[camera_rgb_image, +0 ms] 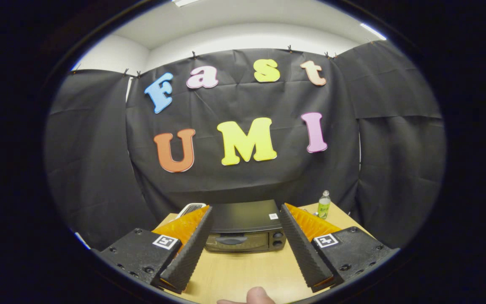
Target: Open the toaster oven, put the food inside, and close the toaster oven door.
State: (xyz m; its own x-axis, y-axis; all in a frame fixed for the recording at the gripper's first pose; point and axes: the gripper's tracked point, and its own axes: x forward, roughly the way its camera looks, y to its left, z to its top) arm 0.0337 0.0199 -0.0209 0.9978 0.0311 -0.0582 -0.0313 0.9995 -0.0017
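Note:
A dark toaster oven (245,230) stands on the wooden table (247,270), beyond my fingers and framed between them. Its door is closed, with a handle across the glass front and two knobs on its right side. My gripper (245,211) is open, held above the table a good way back from the oven, with nothing between the fingers. The food is not something I can make out.
A small clear bottle with a green label (323,204) stands on the table right of the oven. A white device (190,209) lies behind the left finger. A fingertip of a person (256,295) shows at the near table edge. Black cloth walls surround the table.

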